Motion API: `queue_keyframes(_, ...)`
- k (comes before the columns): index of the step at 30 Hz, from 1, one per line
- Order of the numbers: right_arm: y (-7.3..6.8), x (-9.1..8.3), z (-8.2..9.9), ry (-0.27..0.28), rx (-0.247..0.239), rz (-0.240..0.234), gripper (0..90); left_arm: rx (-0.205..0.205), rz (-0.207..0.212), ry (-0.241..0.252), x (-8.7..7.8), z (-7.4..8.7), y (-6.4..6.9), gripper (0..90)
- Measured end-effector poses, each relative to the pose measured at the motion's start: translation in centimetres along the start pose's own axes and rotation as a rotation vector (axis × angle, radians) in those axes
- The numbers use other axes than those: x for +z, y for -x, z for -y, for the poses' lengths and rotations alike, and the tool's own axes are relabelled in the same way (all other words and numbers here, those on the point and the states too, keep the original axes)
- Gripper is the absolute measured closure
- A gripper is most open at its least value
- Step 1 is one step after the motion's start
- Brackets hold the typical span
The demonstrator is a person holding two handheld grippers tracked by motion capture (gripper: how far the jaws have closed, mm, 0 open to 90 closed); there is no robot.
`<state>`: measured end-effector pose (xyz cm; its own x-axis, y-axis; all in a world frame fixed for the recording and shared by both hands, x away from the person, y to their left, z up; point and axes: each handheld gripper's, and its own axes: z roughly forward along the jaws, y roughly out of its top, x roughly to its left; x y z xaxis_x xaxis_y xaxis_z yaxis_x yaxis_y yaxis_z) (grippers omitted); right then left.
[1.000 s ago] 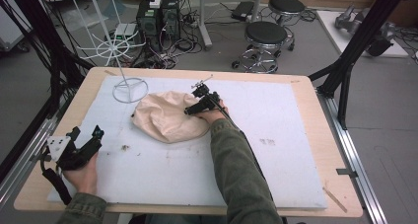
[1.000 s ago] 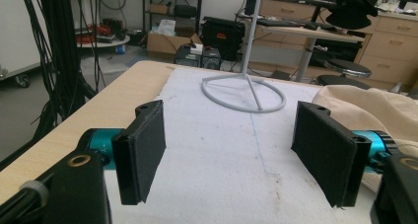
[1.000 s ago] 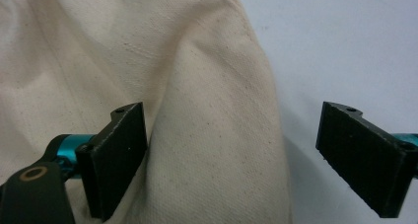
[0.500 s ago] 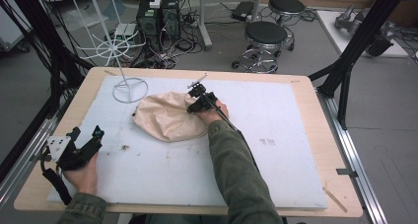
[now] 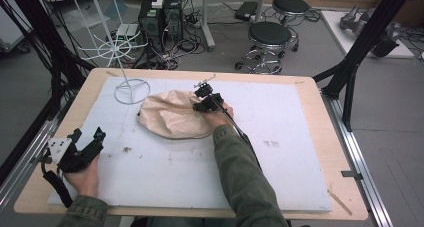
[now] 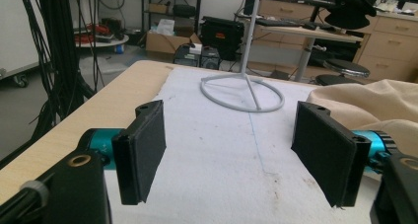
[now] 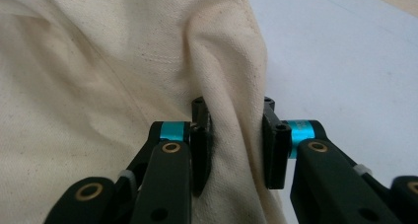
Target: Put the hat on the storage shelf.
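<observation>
**Ana:** High view first: where is the cloth?

**Ben:** A crumpled beige cloth (image 5: 170,118) lies on the white mat (image 5: 300,162) covering the wooden table (image 5: 320,94), toward the far middle. Just to its left stands a white wire stand (image 5: 131,89), its ring base on the mat.

**Ana:** And the right gripper?

**Ben:** The right gripper (image 5: 202,103) sits at the cloth's right edge, the hand behind it, the green sleeve (image 5: 240,177) running back to the near side. In the right gripper view a raised fold of the cloth (image 7: 123,76) passes between its jaws, which stand narrow, pinching that fold from both sides.

**Ana:** The left one?

**Ben:** The left gripper (image 5: 85,144) rests at the near left corner of the table, well apart from the cloth. In the left gripper view its jaws gape wide with nothing between them; beyond them are the bare mat, the stand's ring base (image 6: 241,93), and the cloth's edge at right.
</observation>
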<state>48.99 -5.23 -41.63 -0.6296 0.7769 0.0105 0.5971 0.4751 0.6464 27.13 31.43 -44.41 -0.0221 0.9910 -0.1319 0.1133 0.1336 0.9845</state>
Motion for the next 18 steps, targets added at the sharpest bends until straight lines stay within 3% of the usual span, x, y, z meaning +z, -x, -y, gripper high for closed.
queue_keyframes(9, -0.3, -1.0, -0.2, 0.027, 0.011, -0.002, 73.5, -0.001, 0.001, 0.003, 0.0, 0.0, 0.0, 28.9)
queue_keyframes(18, 0.3, -3.8, 0.8, 0.173, 0.078, 0.071, 73.5, -0.005, 0.004, 0.004, 0.0, 0.0, 0.1, 28.9)
